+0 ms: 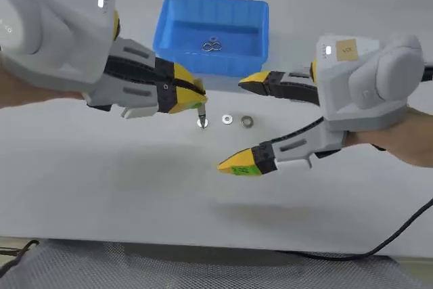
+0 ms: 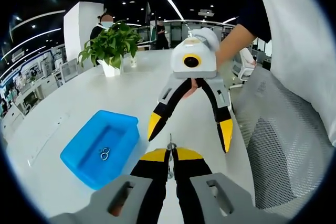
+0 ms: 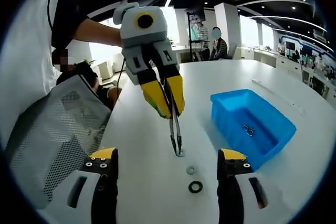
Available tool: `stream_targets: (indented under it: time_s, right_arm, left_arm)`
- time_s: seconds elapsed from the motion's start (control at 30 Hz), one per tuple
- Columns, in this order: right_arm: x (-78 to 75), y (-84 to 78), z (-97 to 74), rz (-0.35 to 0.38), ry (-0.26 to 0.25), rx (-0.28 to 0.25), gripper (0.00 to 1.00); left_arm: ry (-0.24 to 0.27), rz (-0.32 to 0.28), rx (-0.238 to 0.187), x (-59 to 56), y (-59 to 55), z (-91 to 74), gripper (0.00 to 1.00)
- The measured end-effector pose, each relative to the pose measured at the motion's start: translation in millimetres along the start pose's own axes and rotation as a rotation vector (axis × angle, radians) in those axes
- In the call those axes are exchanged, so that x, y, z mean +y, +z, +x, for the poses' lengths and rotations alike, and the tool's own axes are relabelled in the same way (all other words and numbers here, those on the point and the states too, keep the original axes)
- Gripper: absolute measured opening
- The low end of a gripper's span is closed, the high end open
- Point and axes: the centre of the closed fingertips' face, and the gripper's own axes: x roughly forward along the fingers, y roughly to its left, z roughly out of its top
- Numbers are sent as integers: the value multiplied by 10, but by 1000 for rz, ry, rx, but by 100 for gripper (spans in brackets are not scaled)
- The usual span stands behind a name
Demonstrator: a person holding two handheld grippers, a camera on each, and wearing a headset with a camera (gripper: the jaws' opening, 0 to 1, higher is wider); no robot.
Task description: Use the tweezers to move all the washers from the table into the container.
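Left hand-held gripper [image 1: 196,96] clamps the tweezers [image 1: 201,113], tips at the leftmost washer [image 1: 202,124] of three on the bench [image 1: 122,187] (two more lie in the blue container [image 1: 203,63]); right hand-held gripper [image 1: 230,124] gapes wide, empty.

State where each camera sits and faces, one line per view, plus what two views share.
Head view: on the headset, looking down at the table; left arm and right arm show, holding the left gripper and right gripper.
Left gripper view: on the left gripper, facing the right gripper over jaws shut on the tweezers; right arm shows.
Right gripper view: on the right gripper, facing the left gripper between open jaws; left arm shows.
Shared: both gripper views show the blue container holding washers.
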Motion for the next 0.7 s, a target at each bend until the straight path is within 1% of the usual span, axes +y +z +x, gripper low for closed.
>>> stream_targets:
  time_s: [0.03,0.07,0.13,0.2,0.33,0.57,0.63,0.7]
  right_arm:
    - [-8,10,31,-5,4,1,70]
    - [-12,19,58,-5,11,0,68]
    - [-10,44,129,-8,31,-5,66]
    - [-26,22,194,-14,39,10,63]
    - [-53,-61,281,-23,61,40,53]
    - [-100,-36,350,-34,76,43,34]
    - [-110,-15,368,-42,77,41,31]
    - [-122,-15,386,-58,78,50,27]
  left_arm:
    - [0,-1,-1,5,-1,1,7]
    - [1,-1,-1,7,-2,3,7]
    - [1,-12,-3,12,-4,7,7]
    - [-4,-9,-1,9,-11,9,7]
    - [-17,-8,10,22,-33,4,7]
    - [-31,-10,18,7,-40,15,8]
    - [-34,-9,20,3,-47,15,8]
    - [-33,-13,22,6,-55,14,8]
